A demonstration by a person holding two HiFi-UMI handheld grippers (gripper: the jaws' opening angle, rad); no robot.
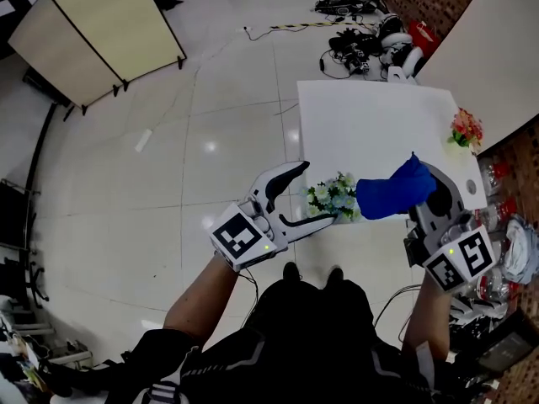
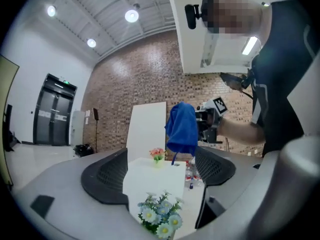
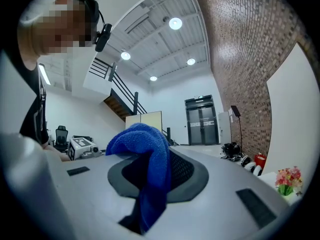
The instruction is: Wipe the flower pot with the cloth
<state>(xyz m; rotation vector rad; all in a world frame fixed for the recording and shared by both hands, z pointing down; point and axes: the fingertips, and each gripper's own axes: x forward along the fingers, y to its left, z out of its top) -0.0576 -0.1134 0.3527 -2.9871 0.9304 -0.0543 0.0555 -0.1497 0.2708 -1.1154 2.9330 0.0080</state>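
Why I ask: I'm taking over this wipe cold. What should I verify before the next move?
1. The cloth clamped in the right tool: ok.
2. The left tool open, nothing pinched: ok.
3. The flower pot lined up in front of the left tool's jaws: ok.
4. The flower pot steadied by a grip: not ok.
5. The flower pot's footing on the table: cannot tell; it stands at the near edge and its base is hidden.
6. The cloth touching the flower pot: not ok; it hangs in the air beside it.
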